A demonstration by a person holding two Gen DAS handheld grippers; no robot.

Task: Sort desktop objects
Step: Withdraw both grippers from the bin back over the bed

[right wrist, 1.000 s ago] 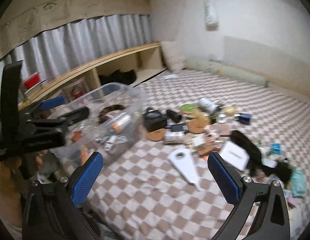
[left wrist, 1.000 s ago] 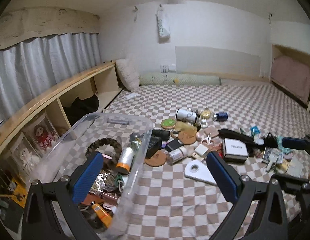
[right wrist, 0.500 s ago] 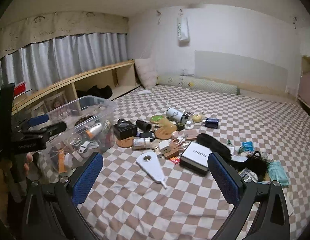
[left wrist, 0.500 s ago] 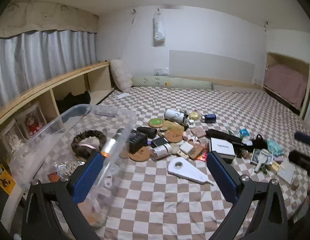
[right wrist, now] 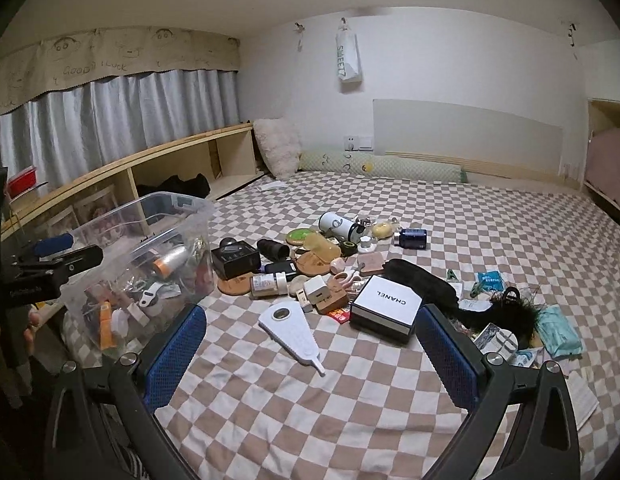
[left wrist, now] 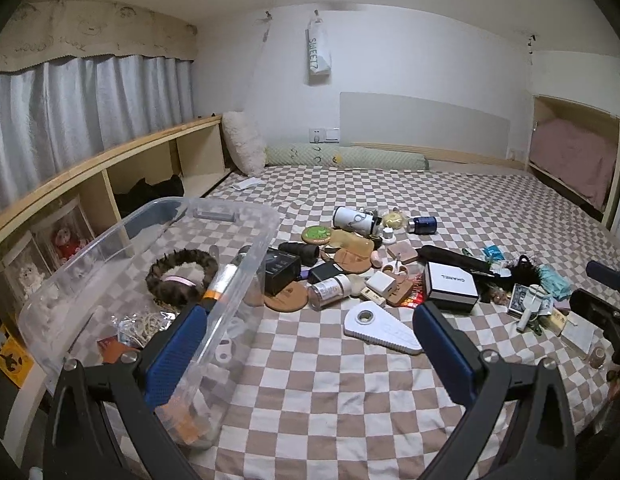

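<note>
Clutter: the loose objects [left wrist: 374, 272] are lying in a heap on the checked bed [left wrist: 350, 392], ahead of both your grippers and touching neither.
White wedge tool [right wrist: 291, 330]: it is sitting nearest your jaws, between the blue pads, long axis slanting, narrow tip pointing toward you and right, round hole at the broad far end.
Boxed item: the white black-edged box [right wrist: 386, 305] is lying flat just right of the wedge.
Clear bin [left wrist: 149, 280]: it is standing left of the heap, already holding small things.
Left gripper [left wrist: 310, 352]: your jaws are standing wide apart, gripping nothing.
Right gripper [right wrist: 312, 354]: you are holding these jaws wide apart too, empty.
</note>
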